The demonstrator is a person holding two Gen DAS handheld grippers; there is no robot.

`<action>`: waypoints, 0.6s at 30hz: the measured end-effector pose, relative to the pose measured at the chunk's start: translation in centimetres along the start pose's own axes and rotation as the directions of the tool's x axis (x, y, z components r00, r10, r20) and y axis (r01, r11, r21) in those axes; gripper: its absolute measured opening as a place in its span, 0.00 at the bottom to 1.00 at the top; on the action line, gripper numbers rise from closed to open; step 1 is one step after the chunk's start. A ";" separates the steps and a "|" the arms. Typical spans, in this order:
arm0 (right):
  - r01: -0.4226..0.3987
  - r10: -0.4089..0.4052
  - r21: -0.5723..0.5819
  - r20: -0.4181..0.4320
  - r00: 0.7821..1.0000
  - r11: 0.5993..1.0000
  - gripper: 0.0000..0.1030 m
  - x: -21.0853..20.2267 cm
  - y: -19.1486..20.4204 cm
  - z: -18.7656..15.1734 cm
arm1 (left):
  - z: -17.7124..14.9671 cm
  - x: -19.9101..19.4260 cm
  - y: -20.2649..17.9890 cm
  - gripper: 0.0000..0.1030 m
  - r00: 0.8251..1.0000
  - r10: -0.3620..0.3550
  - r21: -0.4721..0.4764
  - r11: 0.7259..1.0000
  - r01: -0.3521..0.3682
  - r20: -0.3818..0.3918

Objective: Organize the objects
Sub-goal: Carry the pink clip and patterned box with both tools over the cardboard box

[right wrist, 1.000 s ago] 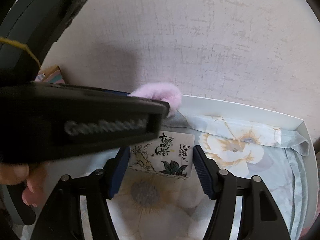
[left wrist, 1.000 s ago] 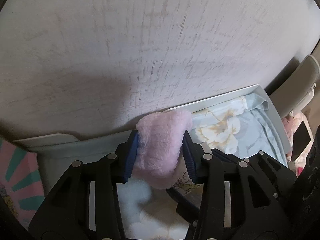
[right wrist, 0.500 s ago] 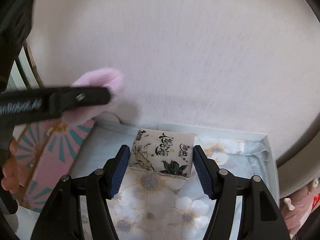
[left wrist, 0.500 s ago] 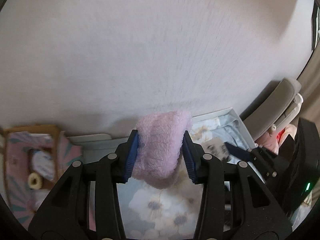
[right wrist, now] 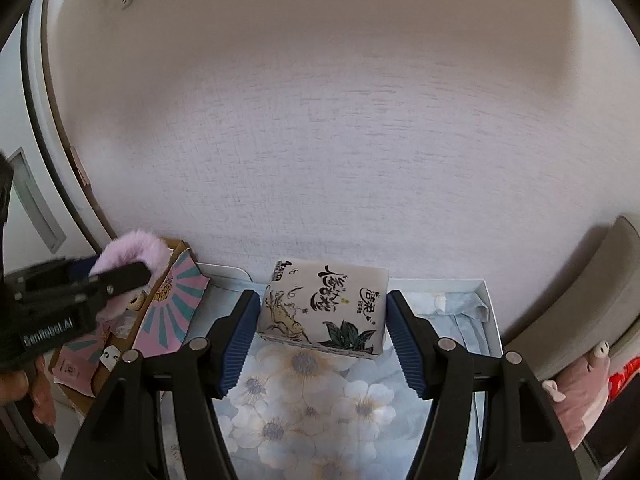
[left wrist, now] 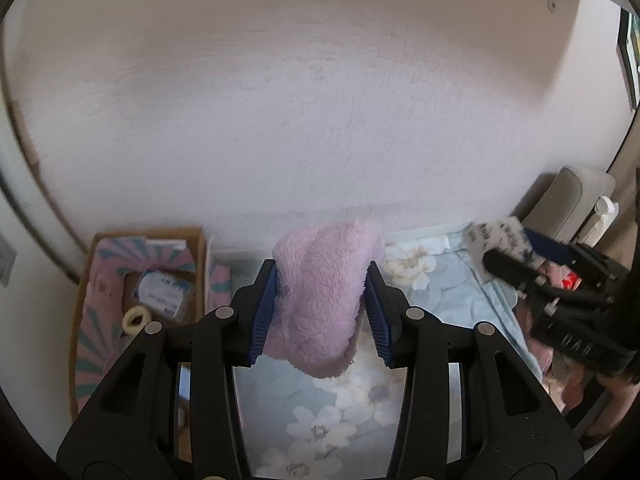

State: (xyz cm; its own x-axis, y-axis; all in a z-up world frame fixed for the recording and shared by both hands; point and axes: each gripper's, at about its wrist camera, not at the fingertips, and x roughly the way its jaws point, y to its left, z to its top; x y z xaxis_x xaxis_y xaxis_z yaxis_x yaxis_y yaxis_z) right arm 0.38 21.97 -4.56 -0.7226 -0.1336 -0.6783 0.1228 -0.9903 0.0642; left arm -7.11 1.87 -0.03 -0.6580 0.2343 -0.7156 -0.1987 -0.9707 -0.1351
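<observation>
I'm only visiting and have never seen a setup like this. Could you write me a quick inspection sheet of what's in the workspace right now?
Surface: pale blue floral cloth lying in a white tray.
Job's things: fluffy pink item and tissue pack, both held up above the cloth.
Clutter: cardboard box with pink-and-teal flaps beside the tray, a small pack and a pale ring inside; pink plush toy on the other side.
Grippers: left claw shut on the fluffy pink item; right claw shut on the tissue pack.
Cables: nothing seen.
Surroundings: textured pale wall behind; grey cushion at the right.
</observation>
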 end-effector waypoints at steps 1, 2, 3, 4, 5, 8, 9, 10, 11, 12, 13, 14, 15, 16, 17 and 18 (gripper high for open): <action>0.002 -0.002 0.001 -0.002 1.000 1.000 0.58 -0.3 0.9 -0.8 | -0.3 -0.4 0.4 0.38 1.000 0.005 0.000 1.000 -0.005 -0.003; 0.006 -0.006 0.003 -0.005 1.000 1.000 0.58 0.9 0.3 0.5 | -0.8 -0.5 0.4 0.38 1.000 0.007 -0.004 1.000 -0.007 -0.008; 0.009 -0.009 0.002 -0.009 1.000 1.000 0.58 1.4 0.9 1.9 | -1.5 -0.5 0.3 0.38 1.000 0.005 -0.011 1.000 -0.005 -0.012; 0.011 -0.011 0.001 -0.011 1.000 1.000 0.58 0.0 0.7 1.8 | -1.9 -0.5 0.3 0.38 1.000 0.000 -0.019 1.000 0.000 -0.019; 0.013 -0.013 0.001 -0.011 1.000 1.000 0.58 -0.4 0.9 2.9 | -2.1 -0.4 0.1 0.38 1.000 -0.001 -0.023 1.000 0.000 -0.022; 0.017 -0.018 -0.006 -0.007 1.000 1.000 0.58 -0.1 0.8 3.2 | -2.5 -0.4 -0.2 0.38 1.000 0.004 -0.023 1.000 -0.004 -0.022; 0.017 -0.017 -0.007 -0.006 1.000 1.000 0.58 0.7 1.4 3.4 | -2.6 -0.5 -0.3 0.38 1.000 0.005 -0.024 1.000 -0.005 -0.019; 0.014 -0.014 -0.009 -0.004 1.000 1.000 0.58 1.0 1.7 3.5 | -2.7 -0.5 -0.2 0.38 1.000 0.006 -0.026 1.000 -0.006 -0.015; 0.012 -0.012 -0.010 -0.003 1.000 1.000 0.58 1.3 1.8 3.8 | -2.6 -0.5 0.0 0.38 1.000 0.007 -0.030 1.000 -0.007 -0.011; 0.010 -0.010 -0.013 -0.002 1.000 1.000 0.58 1.5 1.9 3.7 | -2.5 -0.5 0.3 0.38 1.000 0.009 -0.033 0.999 -0.009 -0.008; 0.004 -0.004 -0.018 -0.002 1.000 1.000 0.58 1.5 2.2 3.8 | -2.5 -0.6 0.4 0.38 1.000 0.012 -0.036 0.999 -0.012 -0.005; 0.000 0.000 -0.022 -0.001 1.000 1.000 0.58 3.3 2.7 3.7 | -2.5 -0.8 0.7 0.38 1.000 0.018 -0.042 0.999 -0.018 -0.001; -0.006 0.006 -0.028 0.000 1.000 1.000 0.58 3.4 3.1 3.9 | -2.5 -1.0 0.9 0.38 1.000 0.021 -0.046 0.999 -0.021 0.001; -0.015 0.016 -0.037 0.002 1.000 0.999 0.58 3.6 3.5 4.1 | -2.4 -1.2 1.1 0.38 1.000 0.027 -0.052 0.998 -0.026 0.002; -0.024 0.024 -0.044 0.004 1.000 0.999 0.58 3.7 3.9 4.2 | -2.4 -1.4 1.4 0.38 0.999 0.032 -0.060 0.998 -0.032 0.005; -0.032 0.032 -0.051 0.005 0.999 0.998 0.58 3.7 4.2 4.2 | -2.4 -1.7 1.6 0.38 0.999 0.038 -0.065 0.997 -0.037 0.006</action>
State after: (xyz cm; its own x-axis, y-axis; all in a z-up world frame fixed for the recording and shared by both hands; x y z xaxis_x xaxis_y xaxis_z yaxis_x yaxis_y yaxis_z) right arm -4.66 17.14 -3.71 -0.7216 -0.1654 -0.6723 0.1802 -0.9824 0.0483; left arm -4.55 -0.24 -0.71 -0.6692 0.1976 -0.7164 -0.1259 -0.9802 -0.1528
